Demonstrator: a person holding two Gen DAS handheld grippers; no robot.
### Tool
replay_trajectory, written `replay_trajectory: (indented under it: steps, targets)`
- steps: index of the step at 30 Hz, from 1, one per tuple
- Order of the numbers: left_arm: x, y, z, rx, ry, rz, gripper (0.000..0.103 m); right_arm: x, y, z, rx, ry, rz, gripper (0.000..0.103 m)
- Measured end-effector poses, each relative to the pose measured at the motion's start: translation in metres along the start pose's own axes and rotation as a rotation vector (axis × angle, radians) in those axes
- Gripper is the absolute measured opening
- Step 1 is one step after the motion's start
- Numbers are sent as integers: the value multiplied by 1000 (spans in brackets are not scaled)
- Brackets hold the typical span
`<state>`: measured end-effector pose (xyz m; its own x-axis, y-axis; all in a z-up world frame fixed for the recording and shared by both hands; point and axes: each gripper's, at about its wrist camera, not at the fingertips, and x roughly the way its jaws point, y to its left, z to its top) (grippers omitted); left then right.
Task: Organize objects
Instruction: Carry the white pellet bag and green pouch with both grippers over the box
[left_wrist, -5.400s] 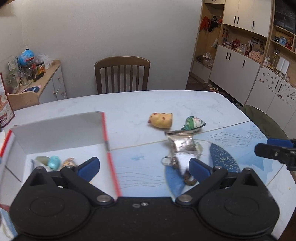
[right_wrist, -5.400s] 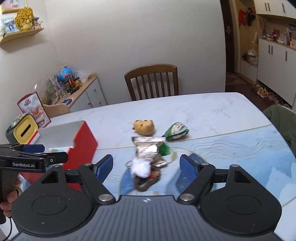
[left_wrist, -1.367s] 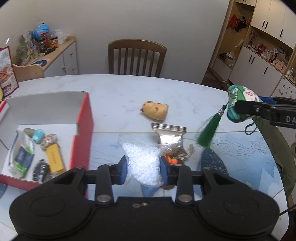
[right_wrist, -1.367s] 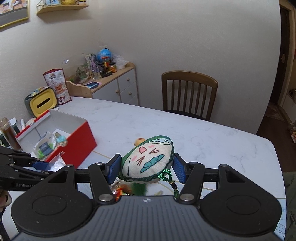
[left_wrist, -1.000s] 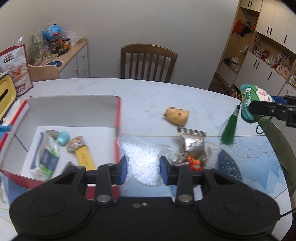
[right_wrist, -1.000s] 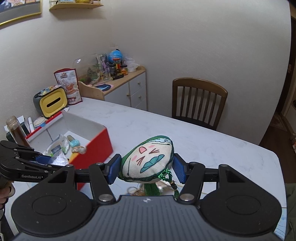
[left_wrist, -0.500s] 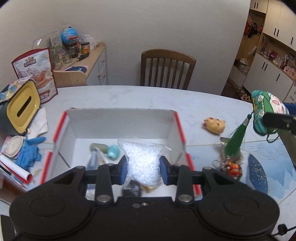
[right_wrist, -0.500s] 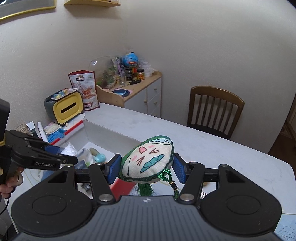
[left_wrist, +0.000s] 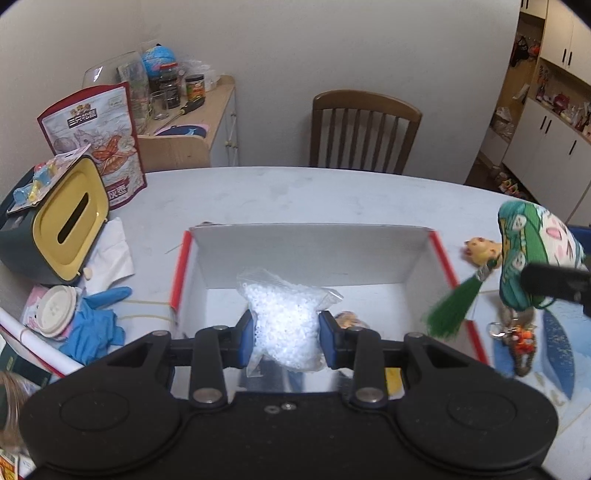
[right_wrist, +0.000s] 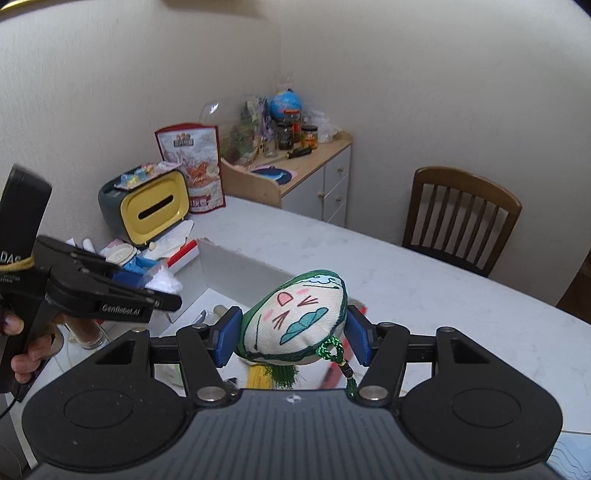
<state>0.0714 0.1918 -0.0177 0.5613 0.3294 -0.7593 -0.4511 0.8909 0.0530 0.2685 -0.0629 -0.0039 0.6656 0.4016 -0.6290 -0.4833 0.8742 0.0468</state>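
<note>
Jaws of both grippers clamped on cargo above the open box.

Left gripper (left_wrist: 284, 330) pinches a clear bag of white beads (left_wrist: 282, 325) between its blue pads, the bag upright and hanging over the near half of the red-edged box (left_wrist: 314, 251), so the drop spot seems to lie straight below. Right gripper (right_wrist: 291, 341) squeezes a green plush charm (right_wrist: 295, 321) by its sides, tassel (left_wrist: 450, 306) dangling; in the left wrist view it hovers at the box's right wall, not clearly inside it. The left looks nearer to a release. A person's hand (right_wrist: 27, 354) grips the left handle, tool level. Beyond, a yellow toy (left_wrist: 480, 251) lies on the bench past the box's far right corner; a chair (left_wrist: 364, 133) stands at the far edge.
</note>
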Motion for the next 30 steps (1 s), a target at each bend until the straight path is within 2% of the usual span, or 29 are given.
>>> replay_trajectory:
  steps: [13, 22, 30]
  targets:
    - [58, 15, 14, 40, 52, 58, 34, 76, 35, -6, -8, 100, -2, 59]
    - [85, 7, 15, 89, 92, 51, 34, 121, 55, -31, -36, 197, 20, 59]
    - [105, 3, 16, 123, 119, 46, 34, 139, 63, -45, -53, 263, 40, 60]
